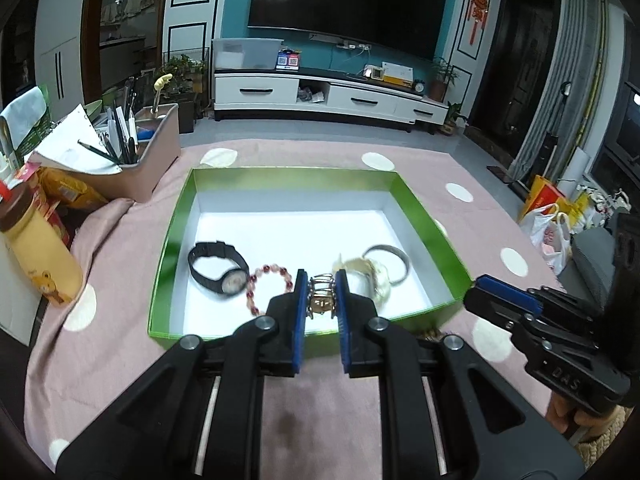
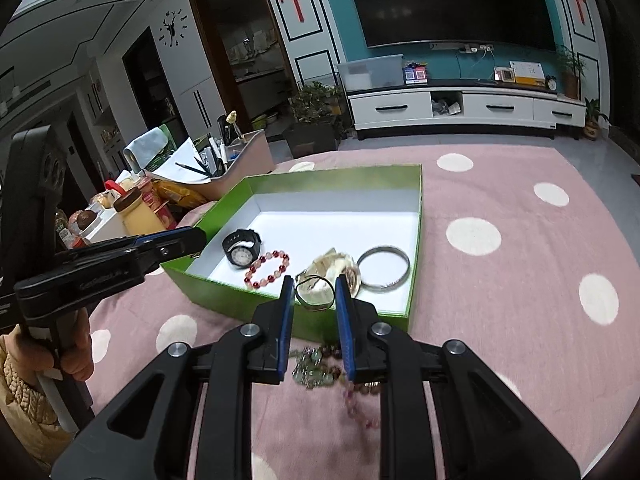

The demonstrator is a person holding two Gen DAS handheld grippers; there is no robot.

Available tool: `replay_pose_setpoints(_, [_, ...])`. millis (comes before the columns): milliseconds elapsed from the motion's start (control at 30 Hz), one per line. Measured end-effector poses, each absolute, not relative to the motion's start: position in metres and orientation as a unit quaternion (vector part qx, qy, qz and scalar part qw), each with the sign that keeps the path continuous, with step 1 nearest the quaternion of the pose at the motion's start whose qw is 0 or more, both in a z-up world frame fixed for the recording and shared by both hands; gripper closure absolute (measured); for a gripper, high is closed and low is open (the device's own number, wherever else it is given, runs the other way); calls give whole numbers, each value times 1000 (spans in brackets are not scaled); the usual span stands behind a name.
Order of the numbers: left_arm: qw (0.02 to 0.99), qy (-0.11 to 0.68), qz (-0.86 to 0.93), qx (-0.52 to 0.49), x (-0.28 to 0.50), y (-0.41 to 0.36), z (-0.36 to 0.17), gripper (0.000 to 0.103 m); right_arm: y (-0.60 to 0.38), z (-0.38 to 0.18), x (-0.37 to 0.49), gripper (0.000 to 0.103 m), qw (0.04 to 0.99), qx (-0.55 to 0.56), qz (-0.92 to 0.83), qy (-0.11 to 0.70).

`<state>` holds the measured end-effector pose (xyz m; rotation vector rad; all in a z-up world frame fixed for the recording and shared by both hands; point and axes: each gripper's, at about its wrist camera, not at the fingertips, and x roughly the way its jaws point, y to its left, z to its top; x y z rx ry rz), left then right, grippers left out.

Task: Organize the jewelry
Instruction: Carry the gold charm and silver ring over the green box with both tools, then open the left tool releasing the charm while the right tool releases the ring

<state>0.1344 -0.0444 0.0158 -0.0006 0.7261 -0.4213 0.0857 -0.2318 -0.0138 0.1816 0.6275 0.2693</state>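
A green box (image 1: 172, 236) with a white floor holds a black watch (image 1: 218, 266), a red bead bracelet (image 1: 270, 280), a pale shell-like piece (image 1: 370, 276) and a silver bangle (image 1: 390, 260). My left gripper (image 1: 321, 292) is shut on a gold wire ring piece (image 1: 320, 300) above the box's near edge. My right gripper (image 2: 312, 292) is open and empty, above a heap of bead bracelets (image 2: 320, 368) on the pink cloth before the box (image 2: 224, 208). The right gripper shows in the left wrist view (image 1: 504, 292); the left one shows in the right wrist view (image 2: 172, 240).
The pink dotted tablecloth (image 1: 320, 400) covers the table. A pen holder tray (image 1: 132, 156), a yellow bottle (image 1: 36, 248) and snack packs stand at the left. The table edge lies beyond the box.
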Motion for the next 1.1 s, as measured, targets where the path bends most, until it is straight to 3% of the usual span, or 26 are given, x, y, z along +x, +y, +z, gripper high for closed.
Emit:
replay_pose_setpoints(400, [908,374,-185,28,186,-60,0,90,-224,-5,132,82,938,84,128,310])
replay_pose_setpoints(867, [882,428,-195,-20,231,-57,-33,89,-213,-35,189,82,920,103,120,360])
replay_pose_setpoints(967, [882,429,-194,-28,234,-55,-34,83,-215,-39,194,80,916,111,116,369])
replay_pose_setpoints(1000, [883,427,-193,-29,235,-54,-33,79,-218,-40,194,74,916,113,110,369])
replay_pose_setpoints(1033, [884,425,-193,-32,234,-53,-32,67,-221,-40,193,68,916,118,107,368])
replay_pose_setpoints(1100, [886,421,-192,-39,233,-48,-28,51,-227,-39,190,67,917,128,105,364])
